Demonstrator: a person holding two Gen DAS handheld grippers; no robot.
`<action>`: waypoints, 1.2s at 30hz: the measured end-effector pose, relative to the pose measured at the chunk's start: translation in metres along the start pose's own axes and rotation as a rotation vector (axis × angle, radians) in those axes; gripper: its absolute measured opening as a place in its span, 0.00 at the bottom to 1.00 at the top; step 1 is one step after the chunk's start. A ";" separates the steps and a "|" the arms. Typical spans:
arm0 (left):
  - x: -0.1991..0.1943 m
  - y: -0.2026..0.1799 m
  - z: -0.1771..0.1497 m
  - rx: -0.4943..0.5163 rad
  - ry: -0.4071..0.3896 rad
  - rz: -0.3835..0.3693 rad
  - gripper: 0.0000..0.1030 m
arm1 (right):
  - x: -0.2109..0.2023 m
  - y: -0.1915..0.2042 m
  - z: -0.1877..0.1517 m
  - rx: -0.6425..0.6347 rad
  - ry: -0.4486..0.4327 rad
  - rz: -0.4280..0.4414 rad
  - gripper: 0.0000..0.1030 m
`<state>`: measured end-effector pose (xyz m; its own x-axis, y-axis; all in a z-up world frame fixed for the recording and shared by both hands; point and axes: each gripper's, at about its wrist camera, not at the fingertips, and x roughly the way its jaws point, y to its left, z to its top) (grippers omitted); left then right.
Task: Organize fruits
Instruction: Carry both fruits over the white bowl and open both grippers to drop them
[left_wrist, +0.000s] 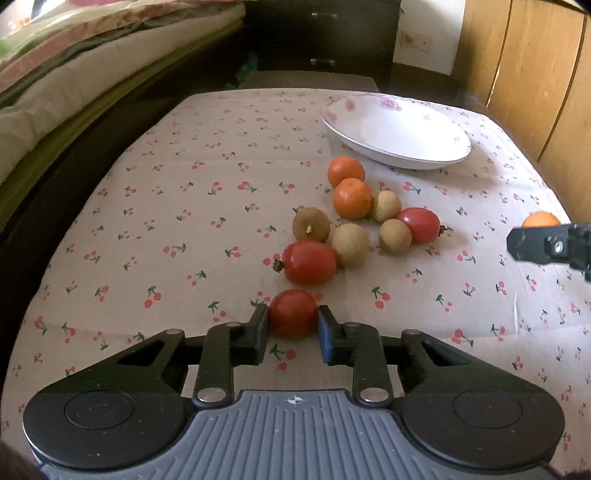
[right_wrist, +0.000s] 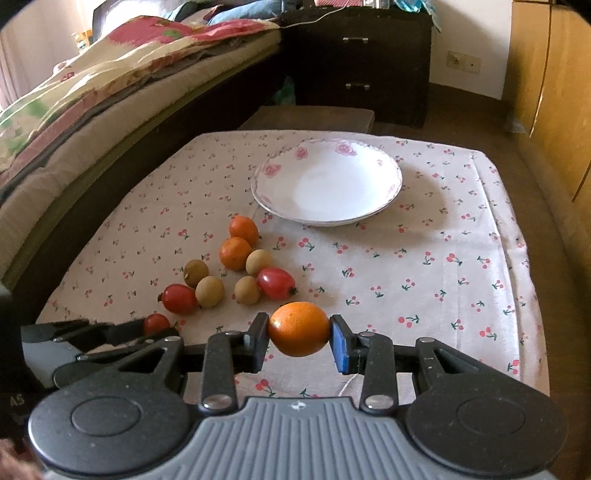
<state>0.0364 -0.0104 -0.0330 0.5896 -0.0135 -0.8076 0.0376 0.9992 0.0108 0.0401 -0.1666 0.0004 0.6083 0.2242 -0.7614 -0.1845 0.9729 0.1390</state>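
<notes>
My left gripper (left_wrist: 293, 317) is shut on a red tomato (left_wrist: 293, 314) just above the cherry-print cloth. My right gripper (right_wrist: 299, 330) is shut on an orange (right_wrist: 299, 328) and holds it above the cloth; the orange also shows at the right edge of the left wrist view (left_wrist: 541, 220). On the cloth lie two more tomatoes (left_wrist: 309, 262) (left_wrist: 421, 224), two oranges (left_wrist: 346, 171) (left_wrist: 352, 198) and several brown longans (left_wrist: 311, 224). A white flowered plate (left_wrist: 397, 131) stands empty at the far side, also in the right wrist view (right_wrist: 327, 182).
The table (right_wrist: 424, 258) is small, with edges close on all sides. A bed with blankets (right_wrist: 110, 81) runs along the left. A dark drawer cabinet (right_wrist: 356, 62) stands behind, wooden wardrobe doors (right_wrist: 554, 92) on the right.
</notes>
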 end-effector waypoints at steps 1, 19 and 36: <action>-0.001 0.000 0.000 -0.001 0.003 0.000 0.34 | -0.003 0.000 0.000 0.001 -0.006 0.000 0.35; -0.029 0.000 0.035 -0.043 -0.060 -0.071 0.33 | -0.014 -0.005 0.021 0.029 -0.041 -0.019 0.35; 0.018 -0.036 0.123 -0.073 -0.100 -0.181 0.33 | 0.038 -0.042 0.078 0.066 -0.022 -0.049 0.35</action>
<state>0.1454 -0.0508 0.0244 0.6561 -0.1929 -0.7296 0.0935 0.9801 -0.1751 0.1316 -0.1947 0.0149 0.6326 0.1766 -0.7541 -0.1029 0.9842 0.1441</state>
